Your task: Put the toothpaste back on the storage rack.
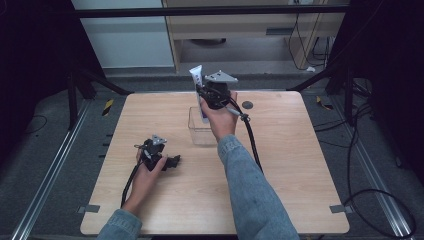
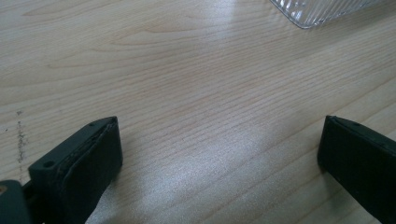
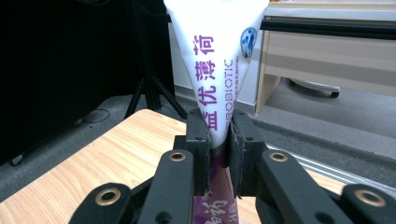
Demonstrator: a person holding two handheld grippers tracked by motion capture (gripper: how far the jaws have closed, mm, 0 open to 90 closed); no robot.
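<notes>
A white toothpaste tube [image 1: 198, 82] with purple lettering stands upright, crimped end up, above a clear plastic box [image 1: 196, 134] near the middle of the wooden table [image 1: 290, 165]. My right gripper [image 1: 204, 95] is shut on the tube; in the right gripper view the toothpaste tube [image 3: 219, 60] is pinched between the two black pads [image 3: 201, 140]. The tube's lower end reaches down toward the box opening. My left gripper [image 1: 172, 162] lies low over the table at the left, open, its jaws wide apart in the left gripper view [image 2: 219, 158] with bare wood between them.
A corner of the clear ribbed box [image 2: 317, 10] shows at the top right of the left gripper view. A small dark round mark [image 1: 247, 105] sits on the table behind the box. Cables trail from both grippers; dark floor and stands surround the table.
</notes>
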